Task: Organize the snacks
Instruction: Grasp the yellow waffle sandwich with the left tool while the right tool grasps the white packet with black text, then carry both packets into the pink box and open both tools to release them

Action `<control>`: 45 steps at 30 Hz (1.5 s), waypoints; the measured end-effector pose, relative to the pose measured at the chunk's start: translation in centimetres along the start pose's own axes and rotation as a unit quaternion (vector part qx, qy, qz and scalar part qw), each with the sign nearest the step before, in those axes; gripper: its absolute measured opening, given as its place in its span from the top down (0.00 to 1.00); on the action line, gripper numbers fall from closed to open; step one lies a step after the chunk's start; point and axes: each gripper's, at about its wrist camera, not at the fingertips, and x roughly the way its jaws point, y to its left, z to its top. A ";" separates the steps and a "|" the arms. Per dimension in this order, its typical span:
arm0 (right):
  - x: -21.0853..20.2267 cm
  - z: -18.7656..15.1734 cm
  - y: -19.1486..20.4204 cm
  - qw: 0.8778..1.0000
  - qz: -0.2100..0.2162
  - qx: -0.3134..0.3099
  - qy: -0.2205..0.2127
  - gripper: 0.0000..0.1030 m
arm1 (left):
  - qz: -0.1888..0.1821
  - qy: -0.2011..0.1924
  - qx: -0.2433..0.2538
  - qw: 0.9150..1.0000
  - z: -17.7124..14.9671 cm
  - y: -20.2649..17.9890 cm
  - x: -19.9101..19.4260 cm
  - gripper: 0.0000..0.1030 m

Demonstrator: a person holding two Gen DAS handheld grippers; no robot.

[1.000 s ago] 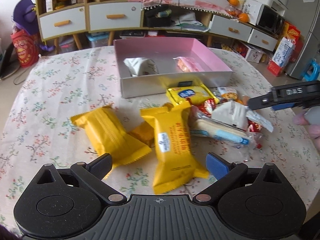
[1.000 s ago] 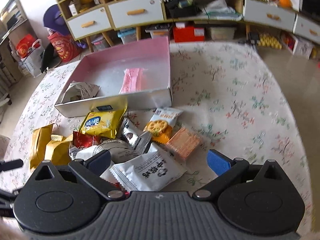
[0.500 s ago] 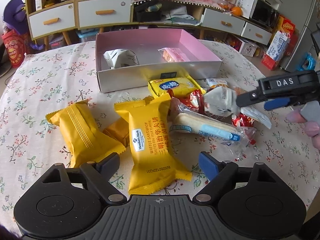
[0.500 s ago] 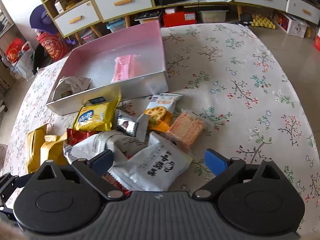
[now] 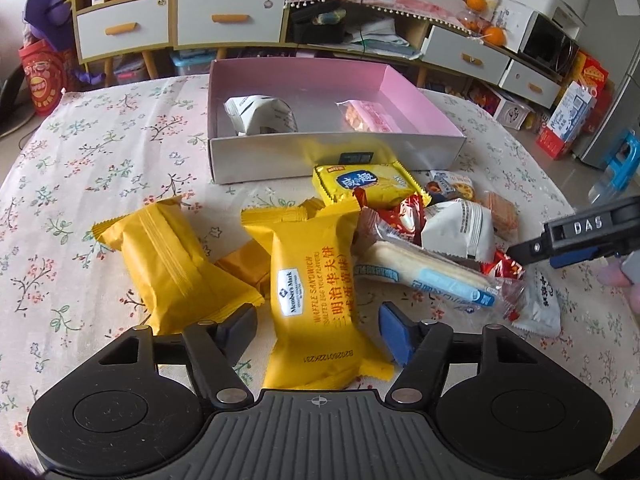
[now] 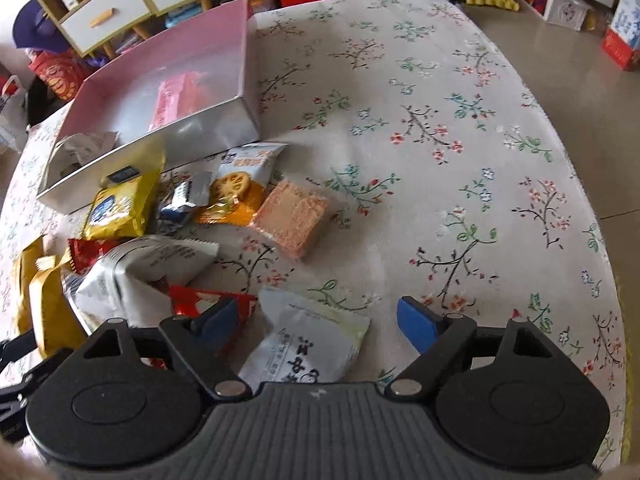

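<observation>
A pink-lined box (image 5: 424, 104) sits on the floral table and holds a white packet (image 5: 260, 114) and a pink packet (image 5: 372, 116). In front of it lies a heap of snacks. My left gripper (image 5: 318, 326) is open, its fingers on either side of a yellow waffle sandwich pack (image 5: 312, 292). A second yellow pack (image 5: 172, 268) lies to its left. My right gripper (image 6: 320, 322) is open over a white packet (image 6: 308, 340). The box also shows in the right wrist view (image 6: 168, 92). The right gripper also shows in the left wrist view (image 5: 576, 236).
Other snacks: a yellow cracker pack (image 5: 368, 184), a long blue-white wafer pack (image 5: 428, 276), an orange wafer square (image 6: 292, 220), a cookie packet (image 6: 240, 184), a white-grey packet (image 6: 144, 272). Drawers and shelves (image 5: 180, 20) stand behind the table.
My left gripper has moved forward so the waffle pack sits between its fingers. My right gripper has moved down and forward over the white packet.
</observation>
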 end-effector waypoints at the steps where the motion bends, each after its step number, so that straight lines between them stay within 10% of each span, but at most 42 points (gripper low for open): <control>1: -0.1 -0.1 0.2 1.000 -0.003 -0.006 0.000 0.20 | 0.000 0.000 -0.001 1.000 0.0 -0.1 0.1 0.39; 18: -0.2 -1.2 1.5 0.998 -0.022 -0.060 0.015 0.54 | 0.013 0.000 -0.030 0.999 1.0 0.2 0.5 0.64; 45: -5.0 2.6 3.2 0.993 0.036 -0.036 -0.104 0.57 | -0.028 -0.066 -0.071 0.995 6.5 -0.2 -3.3 0.66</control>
